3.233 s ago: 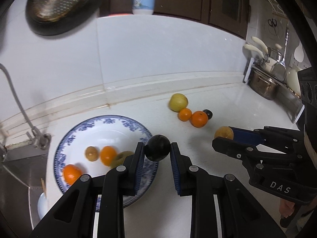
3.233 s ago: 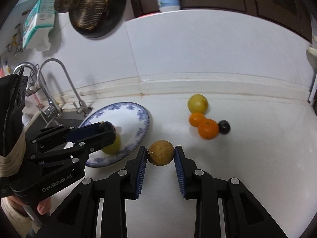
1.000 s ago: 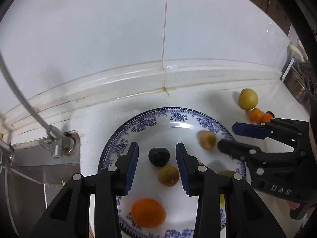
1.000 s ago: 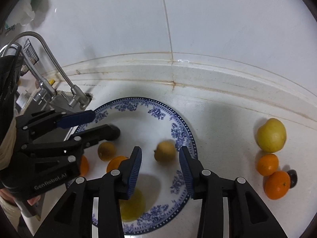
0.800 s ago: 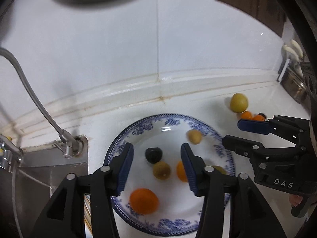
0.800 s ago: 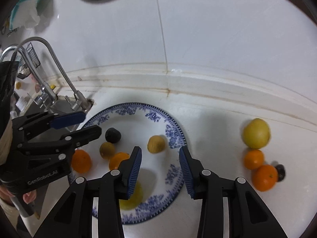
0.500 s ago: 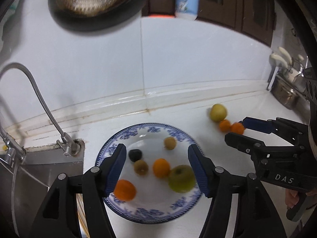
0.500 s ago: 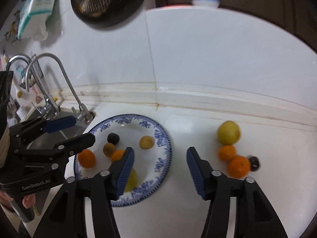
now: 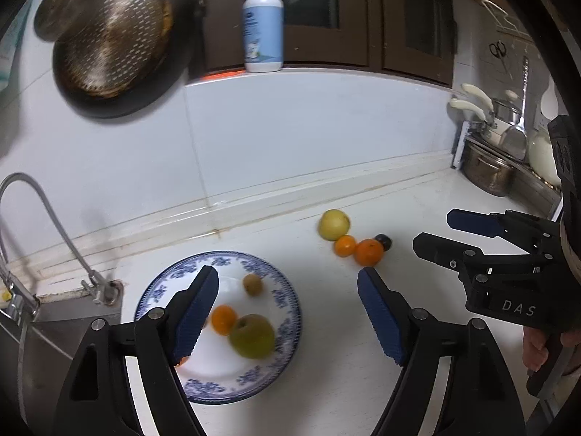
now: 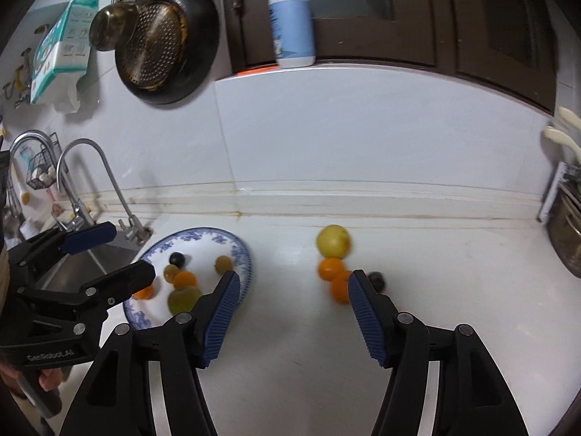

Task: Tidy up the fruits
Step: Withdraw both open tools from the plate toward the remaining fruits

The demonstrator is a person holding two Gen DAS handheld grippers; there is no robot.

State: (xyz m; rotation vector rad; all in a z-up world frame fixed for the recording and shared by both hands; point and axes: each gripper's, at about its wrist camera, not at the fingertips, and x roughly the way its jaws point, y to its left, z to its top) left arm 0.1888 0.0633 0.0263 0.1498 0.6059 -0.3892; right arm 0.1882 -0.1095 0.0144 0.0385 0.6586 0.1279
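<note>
Plate (image 10: pixel 244 254): blue-patterned rim, on the white counter (image 10: pixel 454 290) beside the sink; serves as the collecting spot, so the sorted fruit sits together here.
Fruit on plate: green apple (image 9: pixel 252 335) at 5 o'clock of the plate centre in the left wrist view, orange (image 9: pixel 224 319) touching it at its 10 o'clock, brown kiwi-like fruit (image 9: pixel 252 284) at 12 o'clock; the right wrist view adds a dark plum (image 10: pixel 177 258), a second brown fruit (image 10: pixel 170 271) and another orange (image 10: pixel 143 292) toward the sink side.
Fruit still loose: yellow apple (image 10: pixel 333 241), two oranges (image 10: pixel 330 268) touching below it, a small dark fruit (image 10: pixel 376 280) at their 3 o'clock; a cluster well apart from the plate, at its 3 o'clock.
Left gripper (image 9: pixel 288 310): jaws opening, wide, nothing between the pads; hangs above the plate's right half.
Right gripper (image 10: pixel 293 310): jaws opening, nothing held; bare counter between its fingers, the loose cluster just beyond the right finger.
Reading: both grippers are empty and raised off the plate, which fits a release just completed there.
Progress: judged past halfway; four pieces remain.
Next move: likely each gripper goes to the cluster; the touching oranges may roll when one is taken.
Background: faucet (image 10: pixel 90 167), hanging strainer pan (image 10: pixel 163 43), soap bottle (image 10: pixel 292 25); none involved.
</note>
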